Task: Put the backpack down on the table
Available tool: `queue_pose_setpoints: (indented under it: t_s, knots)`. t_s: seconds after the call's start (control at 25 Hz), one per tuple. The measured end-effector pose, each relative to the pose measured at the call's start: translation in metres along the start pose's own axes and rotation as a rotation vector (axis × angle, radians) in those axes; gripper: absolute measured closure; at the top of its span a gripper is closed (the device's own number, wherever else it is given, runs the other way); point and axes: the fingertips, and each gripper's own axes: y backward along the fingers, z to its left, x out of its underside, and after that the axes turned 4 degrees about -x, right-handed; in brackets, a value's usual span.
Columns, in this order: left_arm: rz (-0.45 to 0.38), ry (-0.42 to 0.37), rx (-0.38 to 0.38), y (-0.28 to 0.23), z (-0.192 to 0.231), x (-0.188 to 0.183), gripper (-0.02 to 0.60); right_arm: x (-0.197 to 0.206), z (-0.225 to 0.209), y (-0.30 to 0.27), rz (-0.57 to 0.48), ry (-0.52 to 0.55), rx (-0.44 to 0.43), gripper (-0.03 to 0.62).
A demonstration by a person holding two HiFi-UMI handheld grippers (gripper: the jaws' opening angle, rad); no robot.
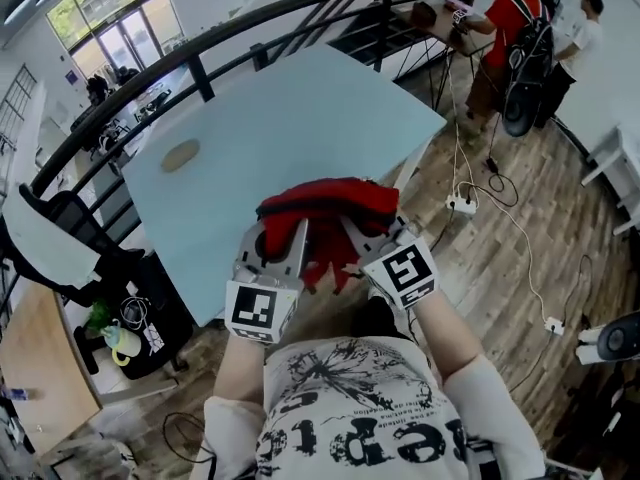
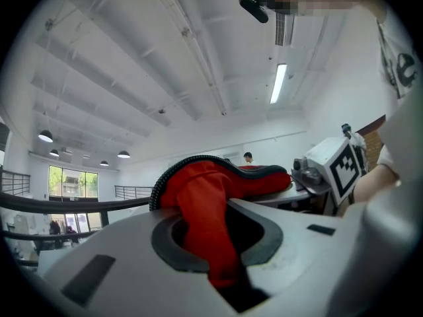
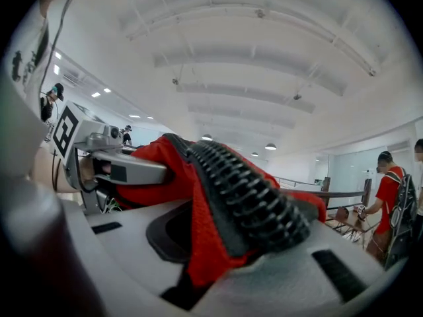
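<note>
A red backpack (image 1: 325, 206) with a black zipper hangs bunched between my two grippers, over the near edge of the light blue table (image 1: 300, 118). My left gripper (image 1: 285, 240) is shut on a fold of its red fabric (image 2: 201, 223), which fills the gap between the jaws. My right gripper (image 1: 362, 240) is shut on red fabric beside the zipper (image 3: 244, 197). The grippers are close together, side by side. In the left gripper view the right gripper (image 2: 330, 170) is at the right. In the right gripper view the left gripper (image 3: 99, 157) is at the left.
A round tan disc (image 1: 181, 154) lies on the table's left part. A black railing (image 1: 200, 58) curves behind the table. A power strip and cables (image 1: 462, 205) lie on the wooden floor at right. People (image 1: 510, 28) stand far right; a chair (image 1: 50, 238) is at left.
</note>
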Motion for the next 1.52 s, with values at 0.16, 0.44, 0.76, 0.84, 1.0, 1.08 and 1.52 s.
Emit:
queue_pose_setpoints:
  t_s: [0.16, 0.44, 0.76, 0.84, 1.0, 1.08, 1.52]
  knots:
    - [-0.003, -0.025, -0.11, -0.052, 0.007, 0.005, 0.532, 0.012, -0.051, -0.023, -0.027, 0.001, -0.098, 0.562]
    - [0.033, -0.013, -0.295, -0.138, 0.017, 0.01, 0.532, 0.025, -0.132, -0.066, -0.057, 0.022, -0.287, 0.56]
    - [0.062, 0.008, -0.432, -0.206, 0.053, 0.006, 0.532, 0.025, -0.192, -0.123, -0.083, 0.044, -0.428, 0.559]
    - [0.075, -0.006, -0.45, -0.223, 0.068, 0.006, 0.532, 0.027, -0.206, -0.142, -0.084, 0.026, -0.441, 0.56]
    - [0.112, -0.009, -0.457, -0.251, 0.1, 0.018, 0.532, 0.037, -0.226, -0.186, -0.08, 0.018, -0.472, 0.559]
    - [0.093, -0.031, -0.469, -0.263, 0.123, 0.023, 0.532, 0.035, -0.233, -0.211, -0.093, 0.028, -0.487, 0.559]
    - [0.094, -0.023, -0.504, -0.325, 0.254, 0.051, 0.532, 0.036, -0.263, -0.361, -0.118, 0.031, -0.508, 0.559]
